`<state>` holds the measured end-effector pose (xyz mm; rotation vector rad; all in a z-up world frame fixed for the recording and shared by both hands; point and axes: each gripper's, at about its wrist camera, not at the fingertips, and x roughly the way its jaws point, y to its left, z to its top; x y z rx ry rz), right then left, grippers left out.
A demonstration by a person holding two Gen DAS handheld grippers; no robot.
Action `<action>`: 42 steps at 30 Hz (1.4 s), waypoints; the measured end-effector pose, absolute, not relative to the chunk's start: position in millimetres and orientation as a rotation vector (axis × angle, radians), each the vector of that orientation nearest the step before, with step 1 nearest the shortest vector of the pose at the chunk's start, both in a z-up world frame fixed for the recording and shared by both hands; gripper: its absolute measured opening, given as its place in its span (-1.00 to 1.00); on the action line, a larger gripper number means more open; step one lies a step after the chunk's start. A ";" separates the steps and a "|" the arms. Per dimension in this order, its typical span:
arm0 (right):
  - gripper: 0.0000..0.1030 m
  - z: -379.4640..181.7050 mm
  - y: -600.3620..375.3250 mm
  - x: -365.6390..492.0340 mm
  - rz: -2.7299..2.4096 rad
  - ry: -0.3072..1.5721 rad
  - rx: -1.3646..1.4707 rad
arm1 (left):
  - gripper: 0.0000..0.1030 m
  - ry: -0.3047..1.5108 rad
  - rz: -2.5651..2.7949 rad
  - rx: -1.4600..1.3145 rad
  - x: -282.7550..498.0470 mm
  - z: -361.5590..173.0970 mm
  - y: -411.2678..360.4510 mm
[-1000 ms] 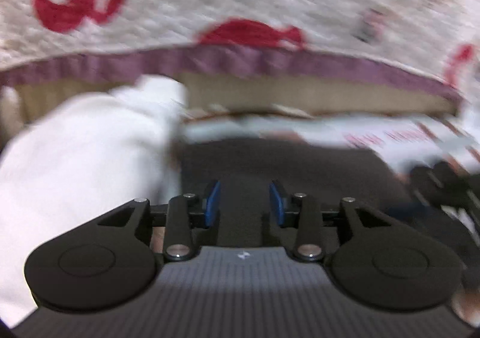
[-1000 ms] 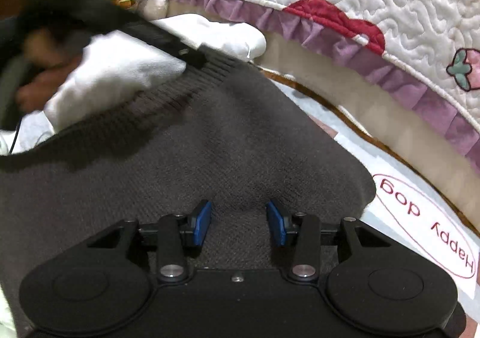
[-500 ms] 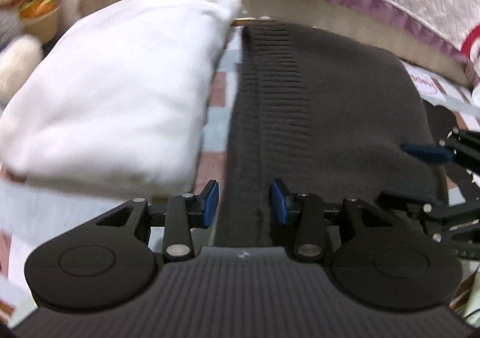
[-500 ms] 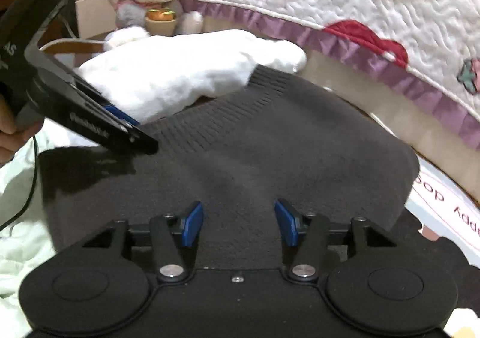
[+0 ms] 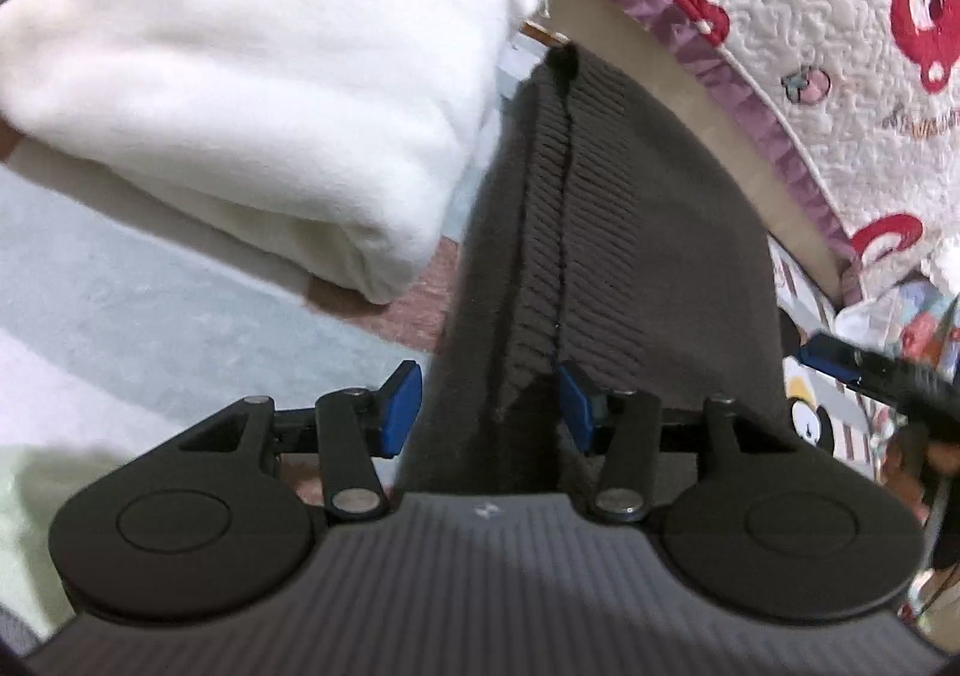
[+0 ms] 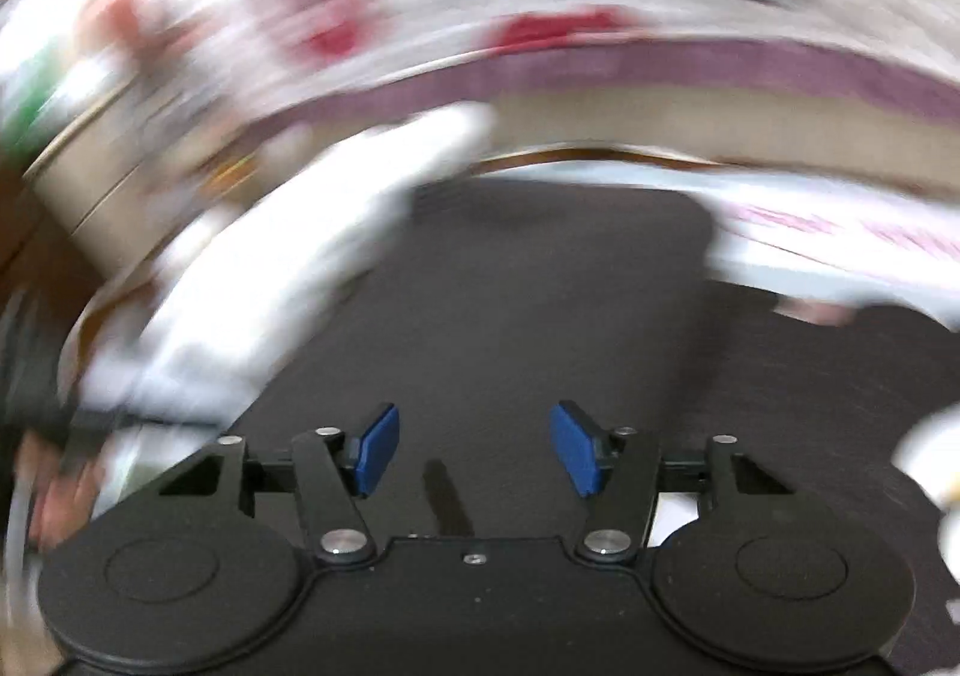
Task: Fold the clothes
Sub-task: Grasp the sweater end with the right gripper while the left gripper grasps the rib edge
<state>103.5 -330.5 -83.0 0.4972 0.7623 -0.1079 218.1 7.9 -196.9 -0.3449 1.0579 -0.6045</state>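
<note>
My left hand-held gripper [image 5: 487,406] is opening, the sweater's [image 5: 630,232] ribbed hem loose between its pads. My right hand-held gripper [image 6: 474,451] is opening empty above the sweater, beside folded white clothes [image 5: 240,93].

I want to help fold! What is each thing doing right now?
Grey sweater: lying flat, folded, ribbed hems stacked.
White garment: folded in a thick bundle beside the sweater.
Left tool: opening, sweater edge between its pads, not pinched.
Right tool: opening, nothing gripped, above the sweater.
Quilt: draped behind them.
</note>
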 end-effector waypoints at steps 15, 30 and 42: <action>0.56 -161.3 -382.3 116.2 -0.095 0.827 0.930 | 0.35 1.128 -0.632 -0.296 219.5 -201.9 -8.2; -0.30 -93.1 -345.5 136.7 -0.003 0.643 0.514 | -0.54 0.828 -0.672 -0.016 171.9 -147.1 -59.9; 0.36 -148.3 -388.1 147.6 0.045 0.777 0.773 | 0.19 1.120 -0.685 -0.408 213.5 -204.4 -30.1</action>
